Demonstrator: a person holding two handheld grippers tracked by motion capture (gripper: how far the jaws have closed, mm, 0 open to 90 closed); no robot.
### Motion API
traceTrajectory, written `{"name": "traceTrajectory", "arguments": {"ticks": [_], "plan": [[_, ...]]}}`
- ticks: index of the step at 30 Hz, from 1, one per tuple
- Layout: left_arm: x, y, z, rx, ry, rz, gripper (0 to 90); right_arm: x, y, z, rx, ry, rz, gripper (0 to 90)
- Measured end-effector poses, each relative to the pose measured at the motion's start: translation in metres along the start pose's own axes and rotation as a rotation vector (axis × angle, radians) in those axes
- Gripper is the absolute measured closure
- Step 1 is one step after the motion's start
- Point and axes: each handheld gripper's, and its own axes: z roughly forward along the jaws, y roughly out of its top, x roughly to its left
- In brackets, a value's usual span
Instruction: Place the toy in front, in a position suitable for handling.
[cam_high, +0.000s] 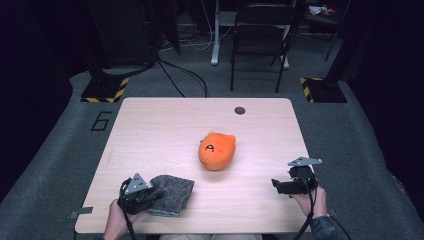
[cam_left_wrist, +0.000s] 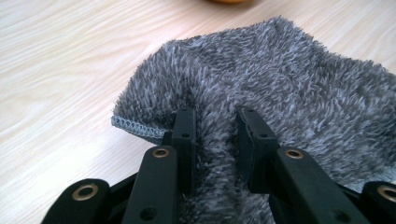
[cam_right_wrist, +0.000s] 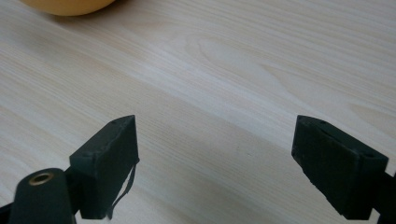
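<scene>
- Here, from the high view, we see a light wooden table (cam_high: 150, 130) with a person's two hands coming in from the near edge, each holding a gripper.
- We find the left gripper (cam_high: 150, 196) at the near left of the table, its jaws drawn narrow and pinching a ridge of a grey fuzzy cloth (cam_high: 172, 195).
- In the left gripper view we see the pile of the cloth (cam_left_wrist: 289, 93) bunched up between the two black jaws, with a stitched hem showing just beside the left jaw; the rest of the cloth lies on the wood beyond them.
- We see the right gripper (cam_high: 276, 185) at the near right, well apart from the cloth, pointing toward the middle of the table.
- In the right gripper view its jaws stand wide apart with only bare wood between them, and we cannot tell whether they touch the table.
- We note an orange plush toy (cam_high: 217, 150) with a black mark on it lying near the table's centre, between the two grippers and farther out.
- A small dark round disc (cam_high: 240, 110) sits near the far edge, and a folding chair (cam_high: 260, 35) stands on the floor beyond.
</scene>
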Motion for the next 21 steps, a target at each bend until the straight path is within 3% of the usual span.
{"name": "traceTrajectory", "arguments": {"ticks": [21], "plan": [[-0.032, 0.037, 0.043, 0.01, -0.126, 0.083, 70.1, -0.012, -0.019, -0.01, 0.013, -0.056, 0.046, 13.7]]}}
